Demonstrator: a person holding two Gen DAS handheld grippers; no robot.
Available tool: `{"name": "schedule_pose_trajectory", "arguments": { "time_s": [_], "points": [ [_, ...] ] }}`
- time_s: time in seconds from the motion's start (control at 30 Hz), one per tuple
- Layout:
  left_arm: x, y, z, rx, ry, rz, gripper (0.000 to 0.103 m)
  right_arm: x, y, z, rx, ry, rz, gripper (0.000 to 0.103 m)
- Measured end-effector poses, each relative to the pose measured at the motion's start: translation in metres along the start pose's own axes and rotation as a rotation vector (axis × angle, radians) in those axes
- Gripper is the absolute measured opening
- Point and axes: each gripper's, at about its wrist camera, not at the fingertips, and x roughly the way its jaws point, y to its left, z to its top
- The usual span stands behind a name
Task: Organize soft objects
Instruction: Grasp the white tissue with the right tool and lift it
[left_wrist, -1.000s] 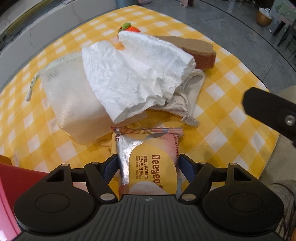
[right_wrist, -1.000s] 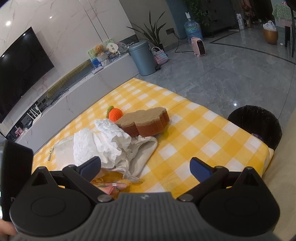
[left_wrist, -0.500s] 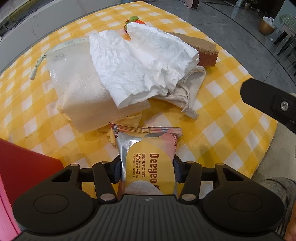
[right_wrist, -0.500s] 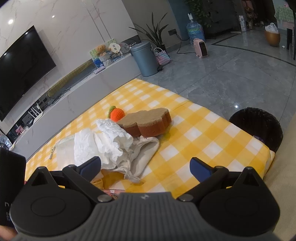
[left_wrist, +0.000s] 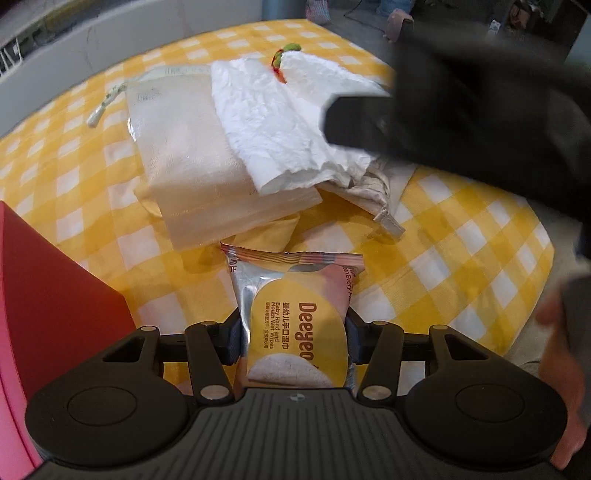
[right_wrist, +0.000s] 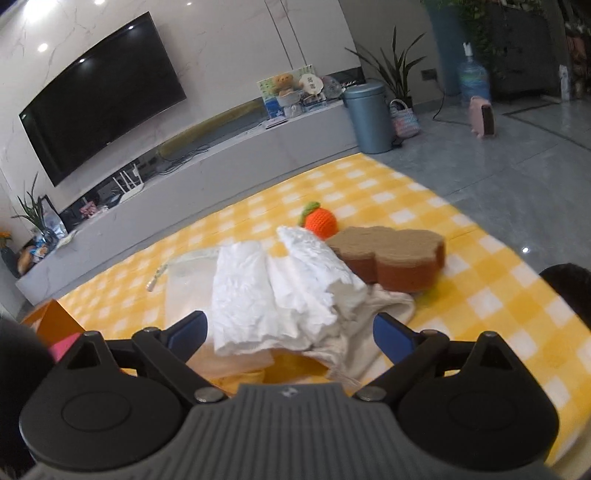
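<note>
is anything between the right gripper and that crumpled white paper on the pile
Nothing visible is in the way. The right gripper has its jaws wide, now closing a little, on either side of the near end of the white paper, which lies on top of the cloth bags with nothing covering it.

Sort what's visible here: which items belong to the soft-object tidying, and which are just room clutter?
Job items: wet wipes pack gripped by the left gripper; crumpled white paper; mesh drawstring bag; crocheted orange; brown sponge; right gripper, jaws closing, nothing gripped.

Lying about: television; grey bin; water bottle; potted plant.
</note>
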Motion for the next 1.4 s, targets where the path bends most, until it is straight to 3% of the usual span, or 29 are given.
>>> {"name": "schedule_pose_trajectory", "arguments": {
  "time_s": [0.27,0.37,0.53,0.67,0.73,0.77,0.8,0.83,0.9,0.97,1.2,1.27,1.4],
  "points": [
    [0.001,-0.004,-0.010,-0.022,-0.051,0.029,0.060,0.031,-0.012,0.014,-0.018,0.018,-0.046,0.095],
    [0.000,-0.003,-0.010,-0.025,-0.045,0.026,0.060,0.043,-0.004,0.019,-0.124,0.014,-0.072,0.100],
    [0.001,-0.002,-0.009,-0.023,-0.044,0.025,0.060,0.063,0.010,0.020,-0.226,0.044,0.010,0.100],
    [0.002,-0.002,-0.009,-0.023,-0.044,0.024,0.061,0.082,0.013,0.017,-0.282,0.097,-0.033,0.100],
    [0.002,-0.002,-0.009,-0.023,-0.044,0.025,0.061,0.088,0.006,0.015,-0.256,0.122,-0.003,0.099],
    [0.002,-0.002,-0.009,-0.022,-0.045,0.024,0.061,0.091,0.002,0.014,-0.225,0.144,0.017,0.092],
    [0.002,-0.002,-0.009,-0.022,-0.045,0.025,0.061,0.094,-0.002,0.014,-0.195,0.167,0.029,0.074],
    [0.002,-0.002,-0.009,-0.022,-0.045,0.025,0.061,0.096,-0.004,0.014,-0.182,0.183,0.034,0.065],
    [0.002,-0.001,-0.010,-0.022,-0.044,0.025,0.061,0.094,-0.003,0.013,-0.215,0.189,0.046,0.034],
    [0.002,-0.001,-0.010,-0.022,-0.044,0.024,0.061,0.089,0.001,0.011,-0.252,0.172,0.059,0.019],
    [0.002,-0.001,-0.010,-0.016,-0.049,0.025,0.061,0.028,-0.001,0.026,-0.254,0.032,0.045,0.015],
    [0.001,-0.001,-0.010,-0.013,-0.051,0.026,0.061,0.006,-0.006,0.029,-0.237,0.052,-0.013,0.015],
    [0.001,-0.002,-0.011,-0.013,-0.051,0.026,0.061,-0.007,-0.021,0.024,-0.262,0.181,-0.113,0.016]
  ]
}}
